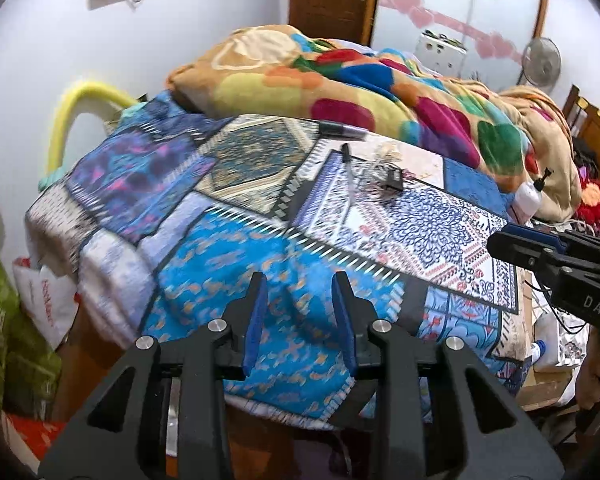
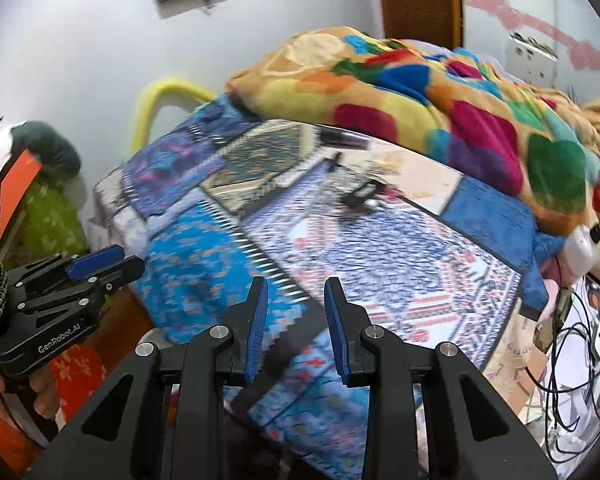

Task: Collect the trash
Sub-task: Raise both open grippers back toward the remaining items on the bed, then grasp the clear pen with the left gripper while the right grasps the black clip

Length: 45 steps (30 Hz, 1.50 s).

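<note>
Left tool [image 1: 300,304]: jaws part-way apart with nothing between them; only the blue bedspread shows through the gap. It hangs over the near edge of the bed, pointing down and forward.
Right tool [image 2: 296,308]: also narrowly parted and empty, side by side with the left one, over the same near corner.
Bed [image 1: 228,264]: a patchwork bedspread covers it; a rumpled, bright blanket [image 1: 340,80] is heaped along the far side. Both views are smeared, so small things read poorly.
Trash: the likeliest pieces lie mid-bed, well ahead of both tools: a dark stick-like item [image 1: 346,152], a small dark flat piece [image 1: 394,180] amid thin wiry scraps, and a dark tube [image 1: 342,130] by the blanket's edge. What each is I cannot tell.
Step in hand: by my reading, the reach toward that litter; nothing is picked yet.
Doing it well: steady the tools first, pick one piece, widen the jaws before descending, and pinch the piece alone, not the cloth beneath.
Risk: the thin scraps may snag fabric or slip out.
</note>
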{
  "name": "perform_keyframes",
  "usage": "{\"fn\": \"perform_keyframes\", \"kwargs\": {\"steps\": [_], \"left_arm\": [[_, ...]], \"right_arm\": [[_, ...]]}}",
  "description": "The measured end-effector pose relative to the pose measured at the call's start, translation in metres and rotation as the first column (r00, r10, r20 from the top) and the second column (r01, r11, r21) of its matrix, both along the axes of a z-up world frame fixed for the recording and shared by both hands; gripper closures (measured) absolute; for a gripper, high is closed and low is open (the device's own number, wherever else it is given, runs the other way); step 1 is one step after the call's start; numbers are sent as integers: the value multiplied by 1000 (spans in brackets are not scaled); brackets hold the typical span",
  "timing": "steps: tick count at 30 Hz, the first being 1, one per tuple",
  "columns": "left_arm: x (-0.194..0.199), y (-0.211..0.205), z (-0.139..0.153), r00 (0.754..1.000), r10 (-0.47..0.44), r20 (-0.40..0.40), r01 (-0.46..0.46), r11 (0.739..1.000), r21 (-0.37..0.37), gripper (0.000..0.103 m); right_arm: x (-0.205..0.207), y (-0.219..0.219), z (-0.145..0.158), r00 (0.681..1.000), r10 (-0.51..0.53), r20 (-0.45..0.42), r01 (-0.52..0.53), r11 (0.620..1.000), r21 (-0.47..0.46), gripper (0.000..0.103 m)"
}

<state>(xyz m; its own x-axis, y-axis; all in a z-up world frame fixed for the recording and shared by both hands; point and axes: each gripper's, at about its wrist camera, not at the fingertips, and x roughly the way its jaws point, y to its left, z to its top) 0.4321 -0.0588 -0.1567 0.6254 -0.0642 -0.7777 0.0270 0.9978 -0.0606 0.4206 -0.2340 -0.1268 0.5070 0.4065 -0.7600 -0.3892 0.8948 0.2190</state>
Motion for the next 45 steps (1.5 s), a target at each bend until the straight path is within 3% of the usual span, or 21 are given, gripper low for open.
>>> {"fn": "perform_keyframes", "kwargs": {"steps": [9,14,19,27,29,33,35,39,45], "left_arm": [[59,-26,-29,997,-60,-38,60,998,-17,69],[92,-30,-53,995,-77,-66,75,997,-33,69],[118,-32,-72,992,-89,-86,86,996,-38,69],[144,-38,-87,989,-130,-75,127,991,-47,69],[150,-41,-88,987,-145,-67,141,988,-61,69],[158,-46,-92,986,-150,-66,147,988,-53,69],[162,-49,-95,986,-149,-71,146,988,-48,70],[162,-53,-96,988,-144,-46,144,990,-12,97],[147,-47,-96,987,-149,-54,148,989,-20,97]], "right_arm": [[50,-22,-34,994,-66,-85,73,994,77,76],[84,-17,-46,990,-81,-115,95,987,126,76],[119,-7,-66,976,-86,-201,131,966,224,77],[144,1,-91,952,-105,-287,191,938,290,77],[145,2,-91,955,-108,-275,189,938,289,79],[140,3,-87,969,-106,-224,164,951,261,96],[137,0,-84,973,-109,-203,158,956,245,97],[126,-9,-80,979,-97,-179,133,970,201,98],[105,-23,-77,987,-72,-144,85,993,81,100]]}}
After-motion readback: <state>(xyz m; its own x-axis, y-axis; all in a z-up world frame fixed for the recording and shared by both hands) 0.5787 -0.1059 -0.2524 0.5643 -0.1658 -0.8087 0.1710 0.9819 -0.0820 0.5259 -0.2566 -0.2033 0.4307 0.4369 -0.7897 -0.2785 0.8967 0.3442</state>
